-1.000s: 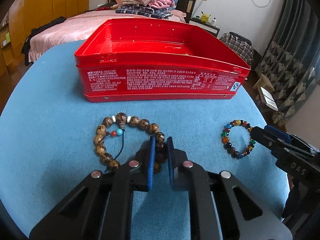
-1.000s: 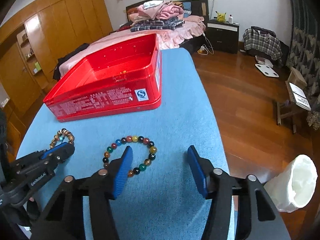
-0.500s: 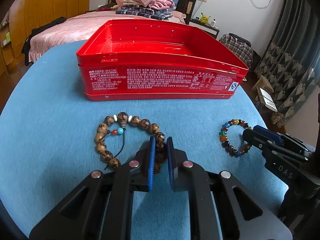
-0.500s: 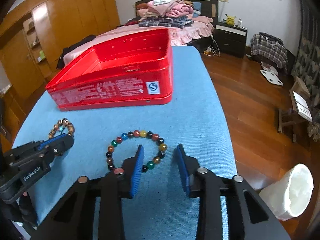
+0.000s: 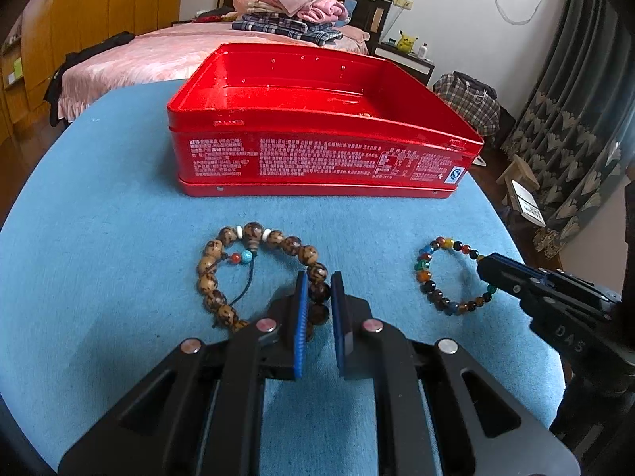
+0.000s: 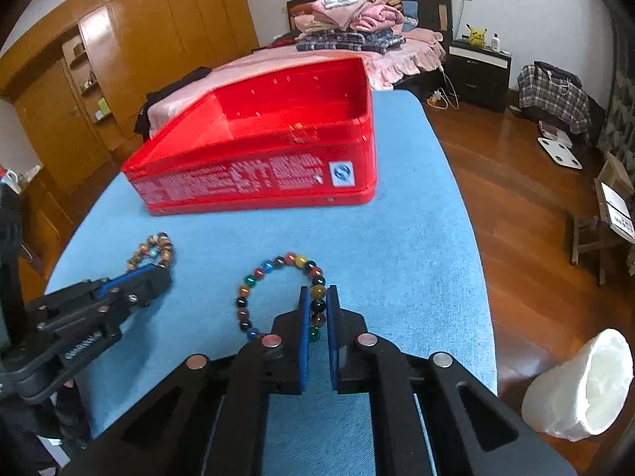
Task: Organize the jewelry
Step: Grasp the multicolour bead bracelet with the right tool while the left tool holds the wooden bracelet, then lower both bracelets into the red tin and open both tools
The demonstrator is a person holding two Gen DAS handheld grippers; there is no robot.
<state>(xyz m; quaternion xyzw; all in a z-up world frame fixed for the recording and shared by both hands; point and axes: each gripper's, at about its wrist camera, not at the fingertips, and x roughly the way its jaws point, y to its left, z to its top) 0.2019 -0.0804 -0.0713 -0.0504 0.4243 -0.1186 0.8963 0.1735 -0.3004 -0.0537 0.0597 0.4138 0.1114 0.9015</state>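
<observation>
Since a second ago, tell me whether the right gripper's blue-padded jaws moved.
Yes. The right gripper has just been closing; its jaws now clamp the multicoloured bead bracelet, which lies on the blue cloth.

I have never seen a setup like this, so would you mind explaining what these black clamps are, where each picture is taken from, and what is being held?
These are two hand-held two-finger grippers, each carrying a wide-angle camera looking along its fingers; no robot arm. One picture comes from the left gripper, the other from the right gripper. On the blue cloth-covered table stands an open red metal tin. The left gripper is shut on the brown wooden bead bracelet. The right gripper's jaws have just been closing and now pinch the multicoloured glass bead bracelet. Both bracelets lie on the cloth.
</observation>
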